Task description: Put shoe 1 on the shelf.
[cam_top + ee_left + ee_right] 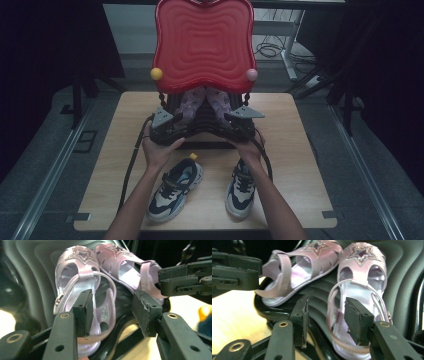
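- Lilac sandals (pixel 82 287): two of them, a pair with glittery star patches on the toes, lying on the lower black shelf of a shoe rack (pixel 200 131) at 12 o'clock on the wooden table (pixel 295 165); in the high view they show just under the red top shelf (pixel 204 42).
- Left gripper (pixel 172 127): jaws spread wide, one pad over the heel strap of the nearer sandal, the other beside it; nothing is pinched.
- Right gripper (pixel 232 125): jaws likewise spread, straddling the heel end of the other sandal (pixel 359 297), gripping nothing.
- Two grippers, two hands, each at the rack's front edge, near each other.
- Sneakers (pixel 175 190): two, dark blue and cream, on the table at 6 o'clock, apart from each other, toes toward the person.
- Two knobs on the red shelf: yellow (pixel 156 74) at 9 o'clock, pink (pixel 251 74) at 3 o'clock.
- A label inside one sandal is too blurred to read.
- Bare tabletop lies at 3 and 9 o'clock of the rack.
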{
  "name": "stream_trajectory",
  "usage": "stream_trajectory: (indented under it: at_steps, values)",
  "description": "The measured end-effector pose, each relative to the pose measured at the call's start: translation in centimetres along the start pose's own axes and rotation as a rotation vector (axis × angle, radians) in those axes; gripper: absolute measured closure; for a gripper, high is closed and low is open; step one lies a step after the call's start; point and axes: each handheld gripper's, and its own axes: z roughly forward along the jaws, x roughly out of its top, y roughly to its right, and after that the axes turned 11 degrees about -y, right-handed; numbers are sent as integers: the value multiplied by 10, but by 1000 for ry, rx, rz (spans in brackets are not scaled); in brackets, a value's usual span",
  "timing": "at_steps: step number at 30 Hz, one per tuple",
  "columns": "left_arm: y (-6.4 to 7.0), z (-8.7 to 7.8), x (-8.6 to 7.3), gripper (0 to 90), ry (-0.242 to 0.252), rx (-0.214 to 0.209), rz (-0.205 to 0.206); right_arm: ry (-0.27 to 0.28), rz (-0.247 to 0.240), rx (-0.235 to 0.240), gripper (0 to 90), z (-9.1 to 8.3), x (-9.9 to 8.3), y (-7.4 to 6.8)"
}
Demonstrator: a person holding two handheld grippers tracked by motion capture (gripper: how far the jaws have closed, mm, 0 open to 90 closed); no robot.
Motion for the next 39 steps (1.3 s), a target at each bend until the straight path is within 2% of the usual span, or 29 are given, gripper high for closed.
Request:
stream_trajectory:
  at_steps: [5,6,7,11,18,26,31,34,39]
  values:
    - [-1,-12,-6,517,-18,-20,-17,-4,-3,48,548,-12,-3,-1]
    - [-1,-14,-7,518,-20,-25,-25,-9,-6,71,548,-14,-4,-1]
    - [-2,-16,-9,519,-22,-31,-33,-8,-4,67,548,-16,-5,-2]
    - [-1,-24,-13,523,-27,-58,-54,-5,8,104,544,-24,-11,-1]
    - [2,-34,-24,526,-74,-105,-76,-2,7,133,527,-37,-24,1]
    - [6,-51,-40,528,-104,-119,-77,-8,-10,142,518,-54,-47,1]
    - [10,-60,-49,528,-123,-132,-71,-31,-51,164,517,-64,-62,1]
    - [12,-64,-54,529,-135,-123,-65,-46,-49,181,516,-69,-69,1]
    - [14,-72,-67,533,-149,-135,-59,-64,-52,197,502,-77,-80,2]
